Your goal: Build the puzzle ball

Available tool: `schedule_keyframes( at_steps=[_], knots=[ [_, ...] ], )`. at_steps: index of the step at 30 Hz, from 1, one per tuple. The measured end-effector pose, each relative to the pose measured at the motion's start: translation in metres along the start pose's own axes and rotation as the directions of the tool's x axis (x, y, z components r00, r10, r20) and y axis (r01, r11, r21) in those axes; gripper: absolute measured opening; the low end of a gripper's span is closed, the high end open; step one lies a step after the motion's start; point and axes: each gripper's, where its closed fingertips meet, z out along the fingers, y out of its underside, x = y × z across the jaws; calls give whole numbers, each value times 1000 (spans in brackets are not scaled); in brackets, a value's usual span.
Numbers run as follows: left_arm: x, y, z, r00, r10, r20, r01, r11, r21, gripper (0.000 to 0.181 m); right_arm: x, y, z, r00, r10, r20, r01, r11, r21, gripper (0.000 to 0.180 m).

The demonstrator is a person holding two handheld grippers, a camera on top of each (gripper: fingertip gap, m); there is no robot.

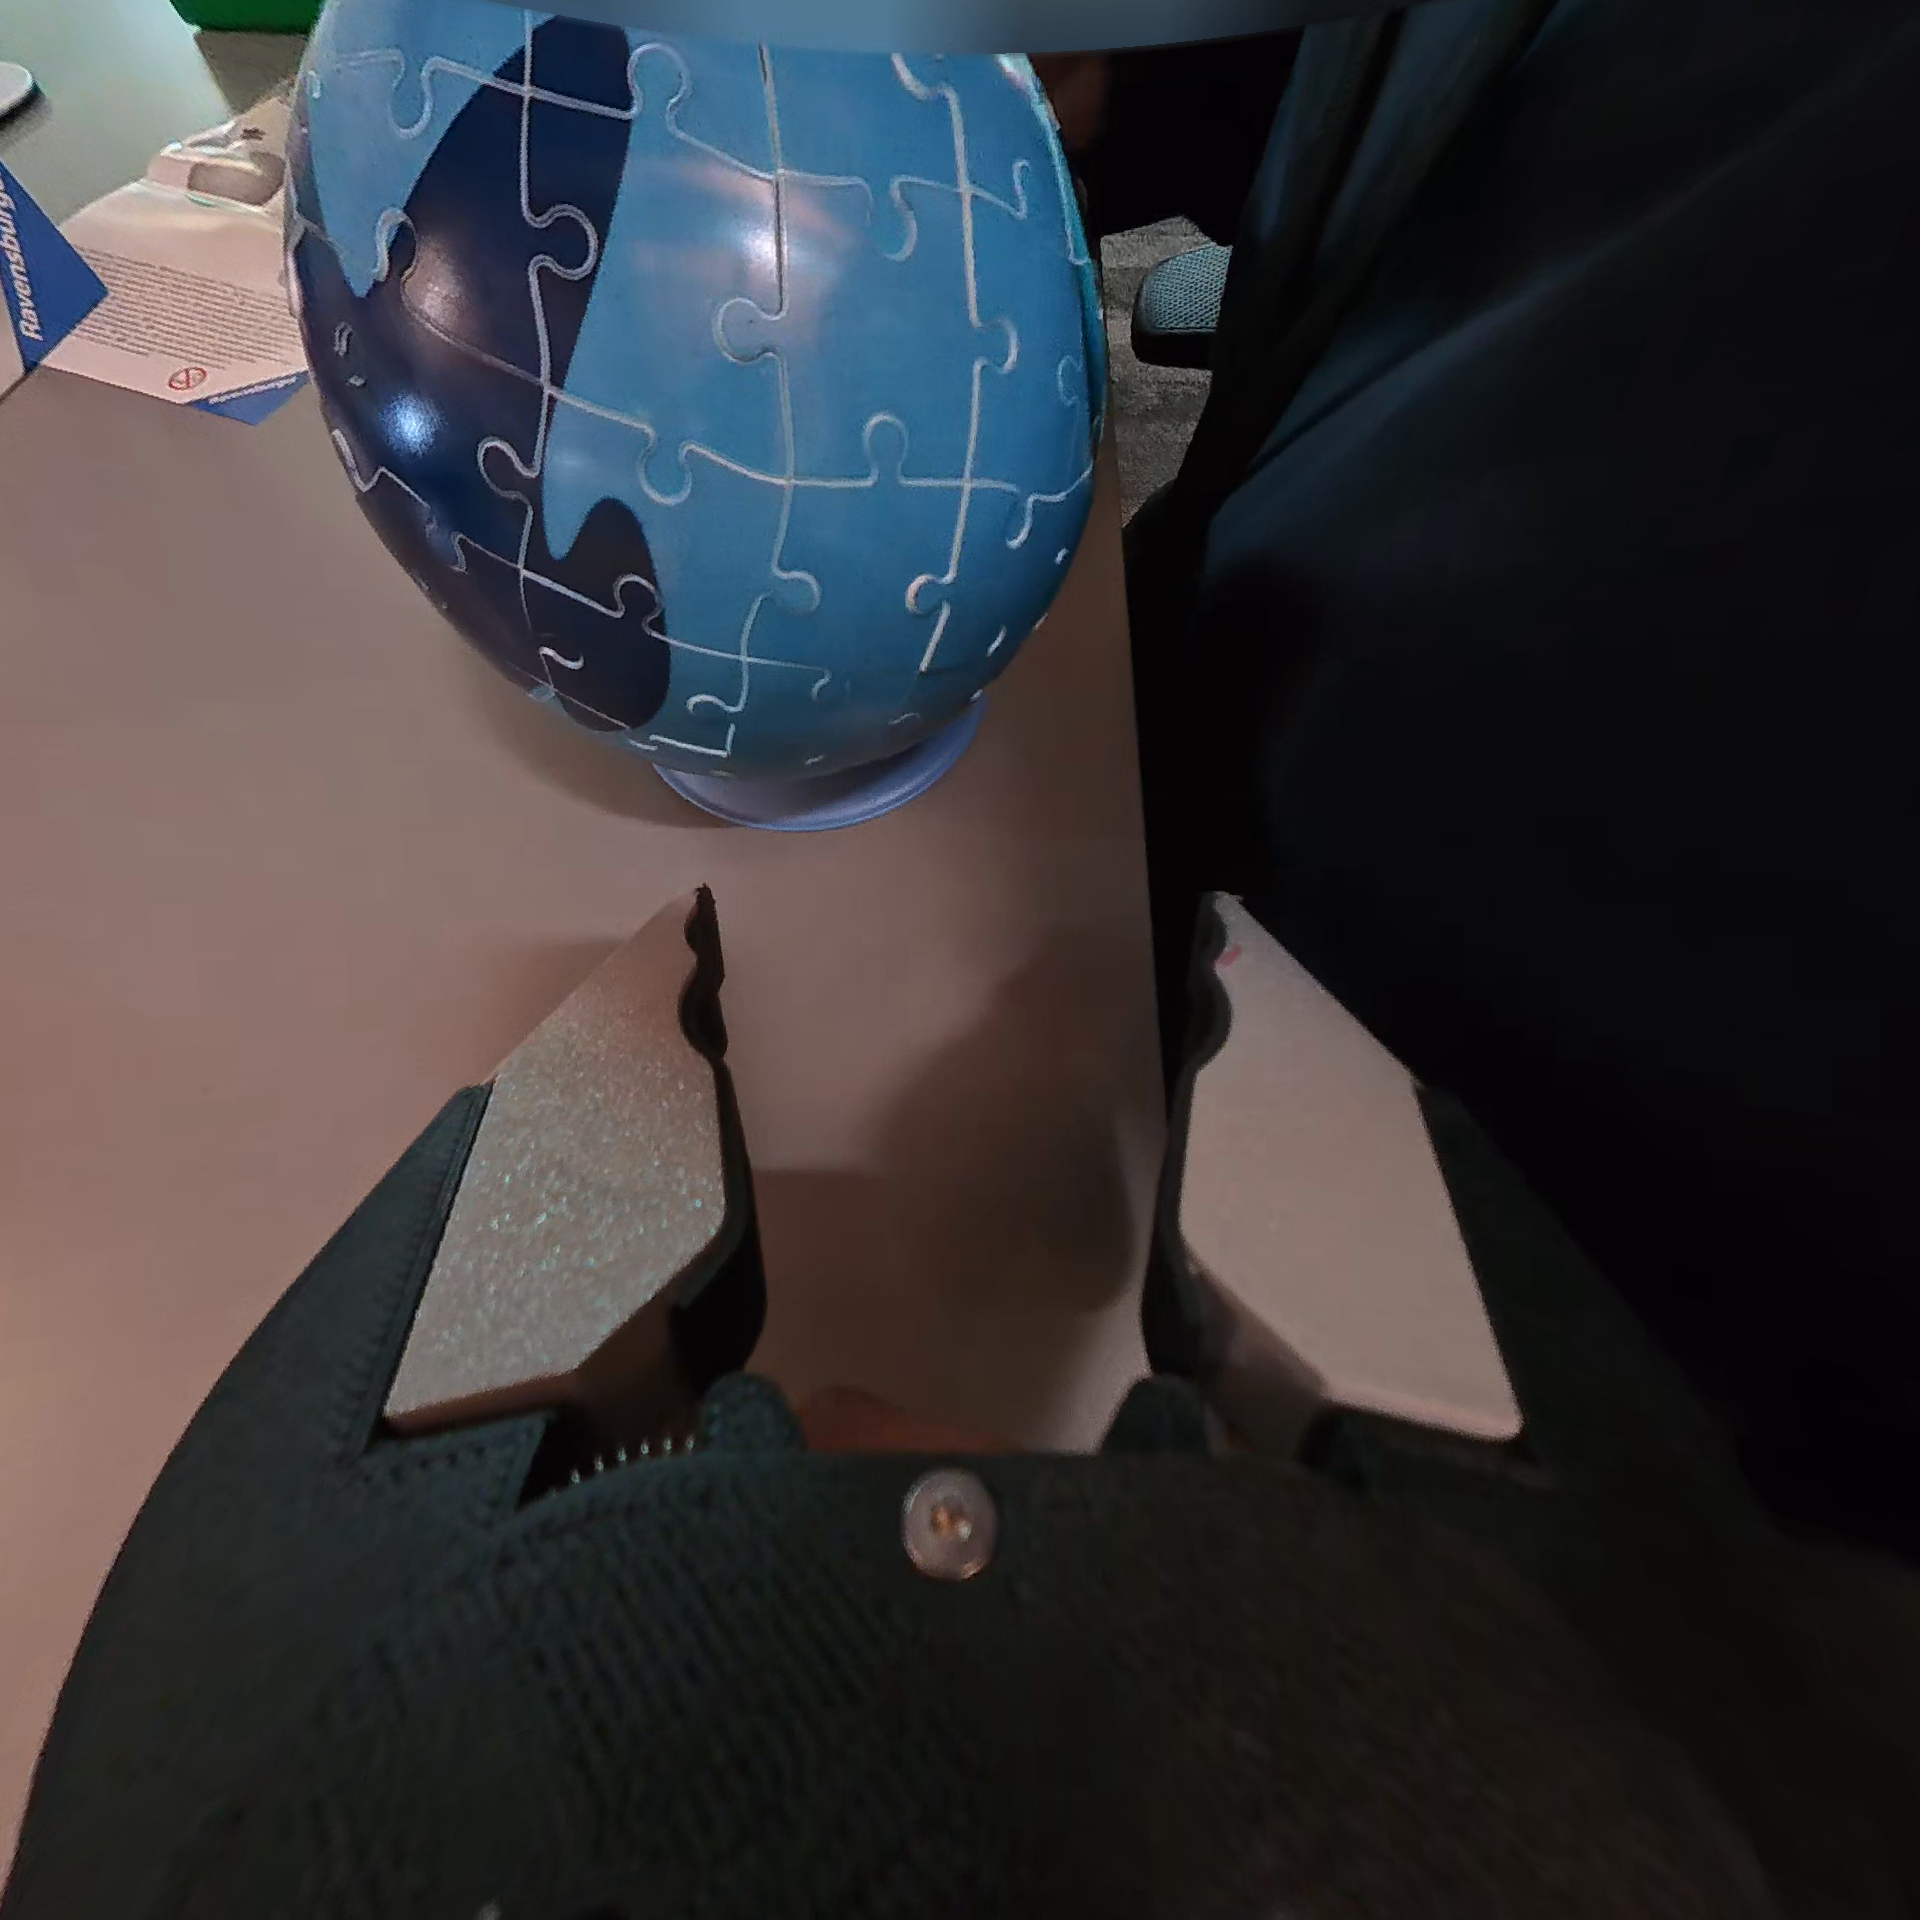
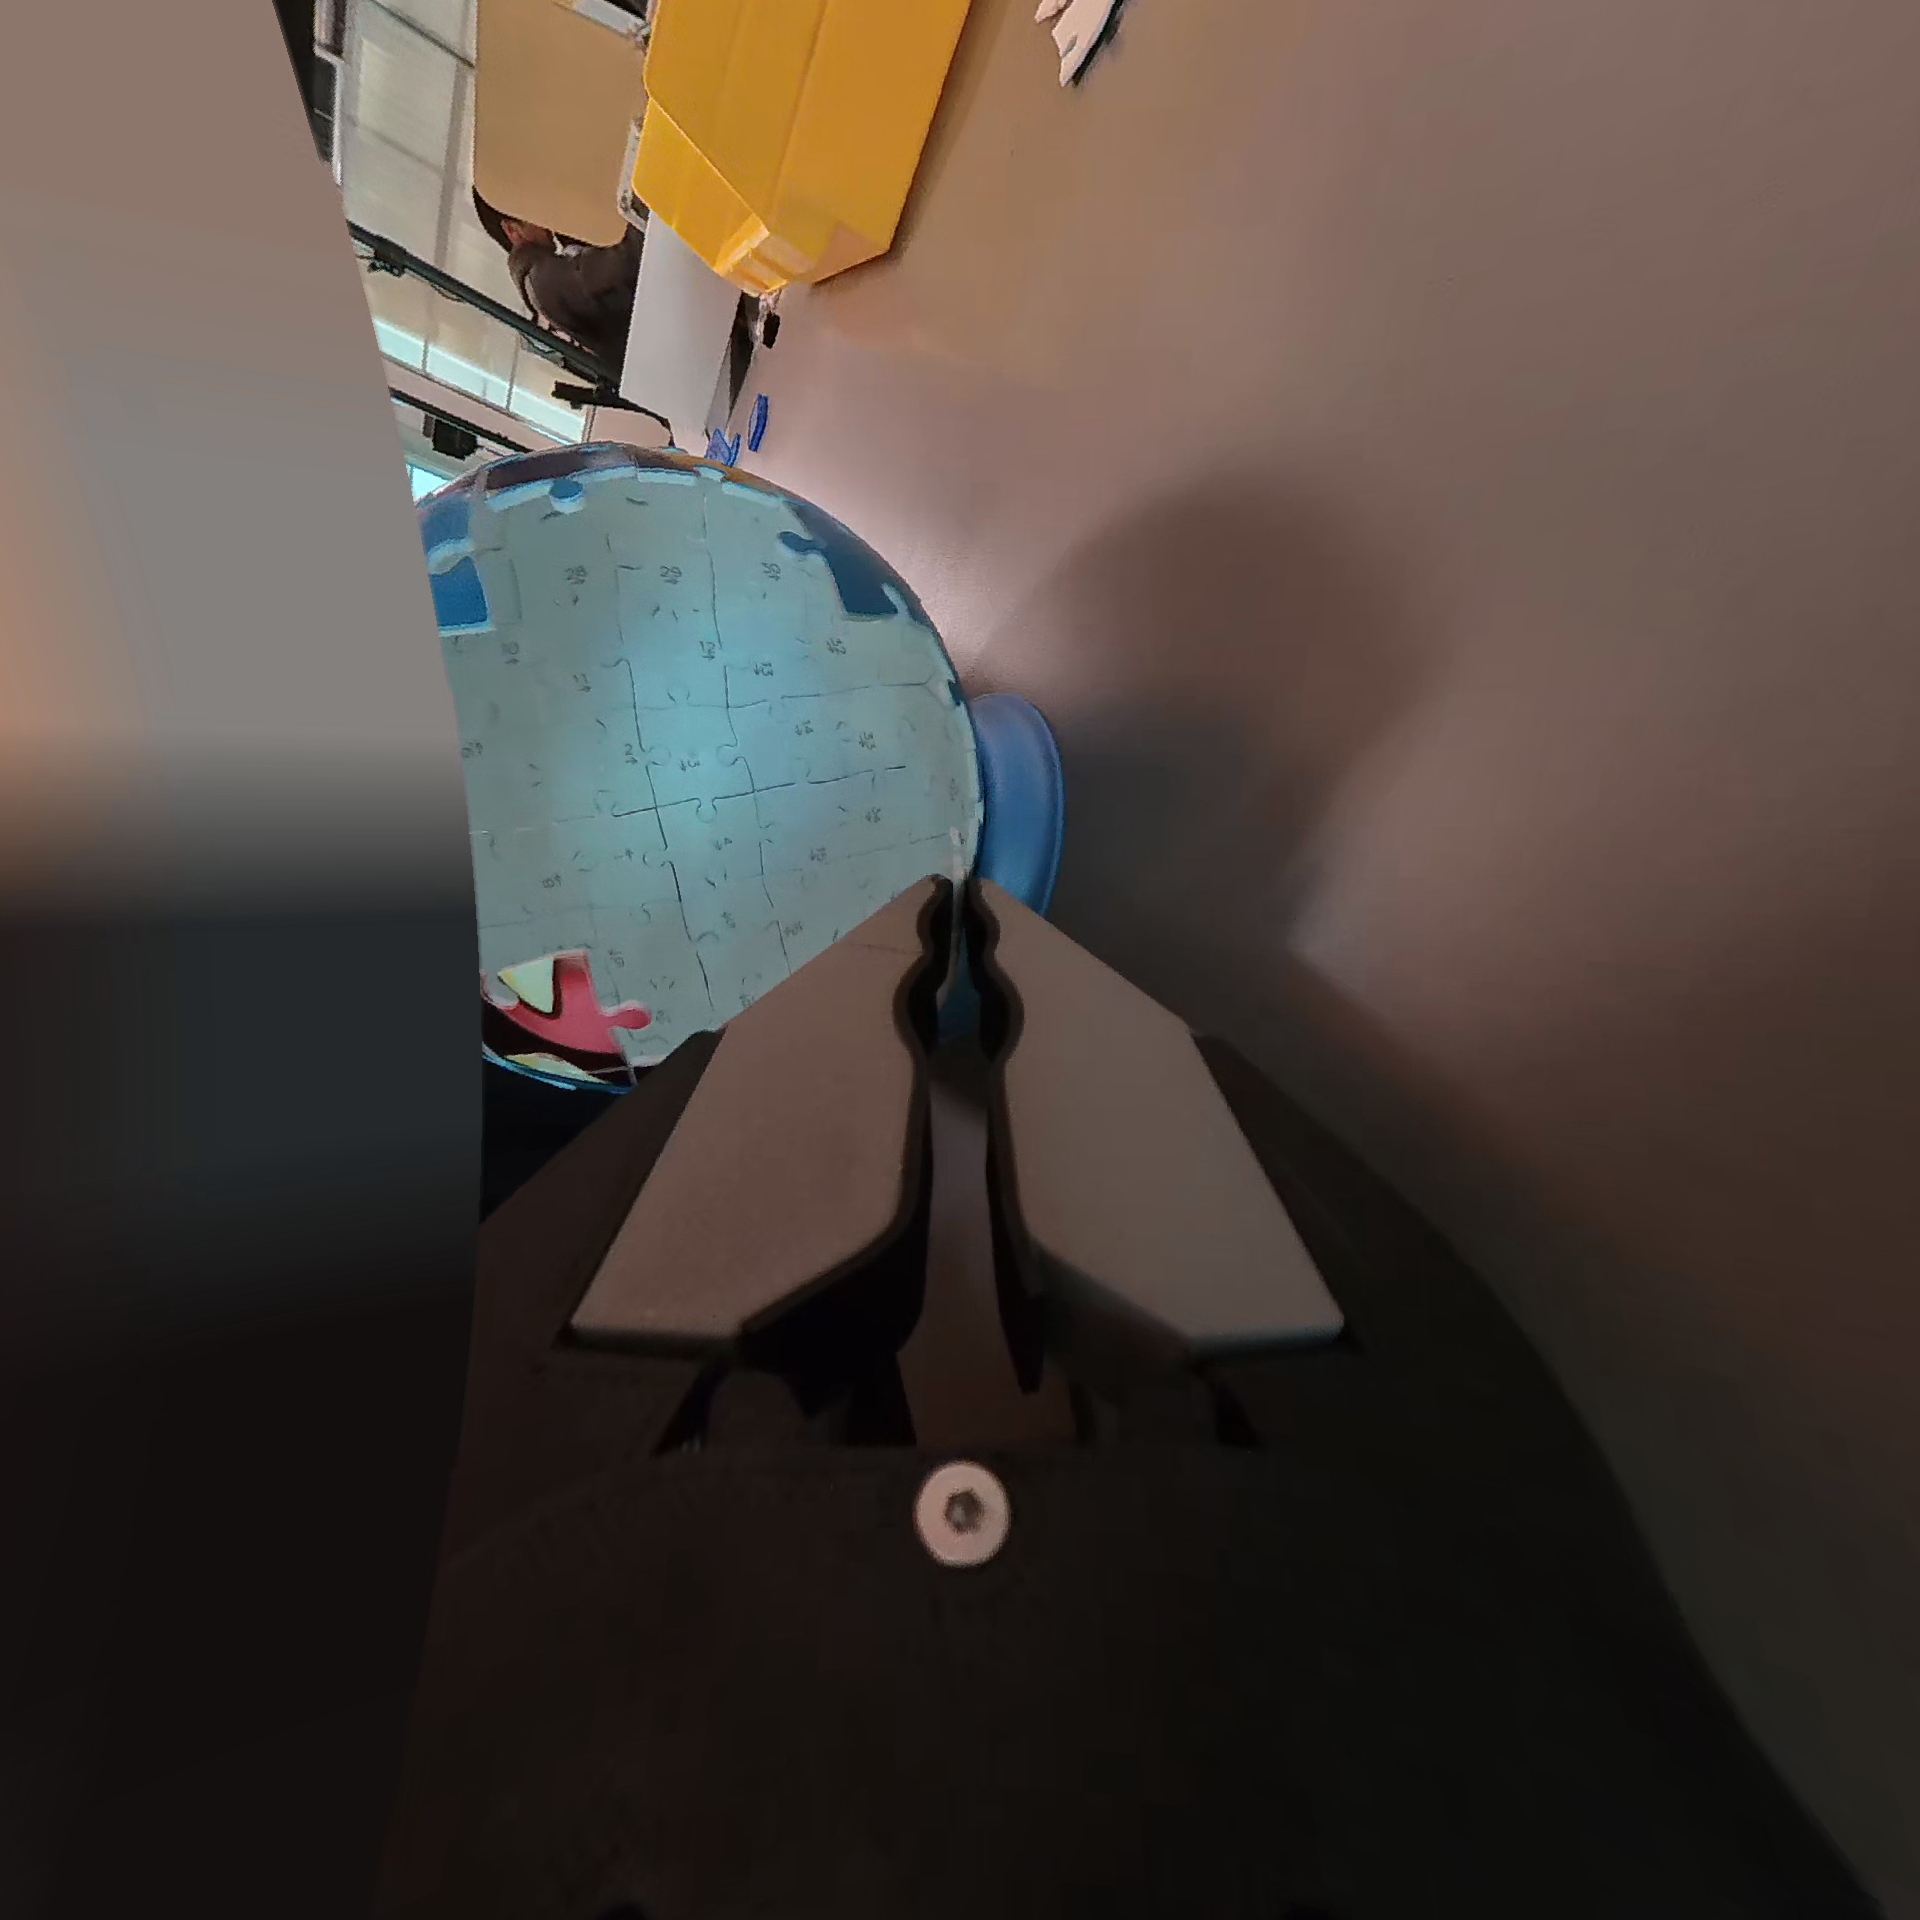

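Observation:
The puzzle ball (image 1: 727, 364) is light and dark blue and stands on a blue ring stand (image 1: 821, 800) on the beige table (image 1: 260, 779). My left gripper (image 1: 956, 914) is open and empty, a short way in front of the stand. In the right wrist view, which is tilted, the ball (image 2: 707, 769) shows its open side and the pale numbered backs of its pieces, with its stand (image 2: 1023, 800) beside it. My right gripper (image 2: 961, 888) is closed to a narrow gap at the ball's rim by the stand, pinching a thin pale sliver that looks like a puzzle piece (image 2: 956, 857) seen edge-on.
A printed leaflet and box (image 1: 156, 301) lie at the back left. A yellow bin (image 2: 790, 135) and loose blue pieces (image 2: 753, 426) lie farther off on the table. The table edge runs close to the ball's right side, with a person in dark clothing (image 1: 1558, 520) beyond it. The gap from one gripper's tips to the other's is roughly 15 cm.

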Motion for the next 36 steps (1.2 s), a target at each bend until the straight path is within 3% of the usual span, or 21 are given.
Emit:
schedule_keyframes(
  at_steps=[11,19,27,32,36],
  knots=[
    [-6,0,-7,1000,11,29,-11,1000,26,89,3,-7,-5,998,-28,-48,29,999,29,0],
    [-33,-21,-26,995,4,104,-22,984,174,91,57,-30,-44,971,-86,-221,82,996,-31,0],
    [-54,-32,-9,997,75,24,-77,990,114,96,62,-38,-45,977,-129,-169,104,983,-154,1],
    [-51,-34,-6,995,87,-42,-82,990,119,98,57,-42,-71,936,-184,-301,180,983,-41,36],
    [-56,-34,-5,993,111,-33,-107,990,95,100,30,-23,-89,906,-239,-350,270,962,40,47]
  ],
)
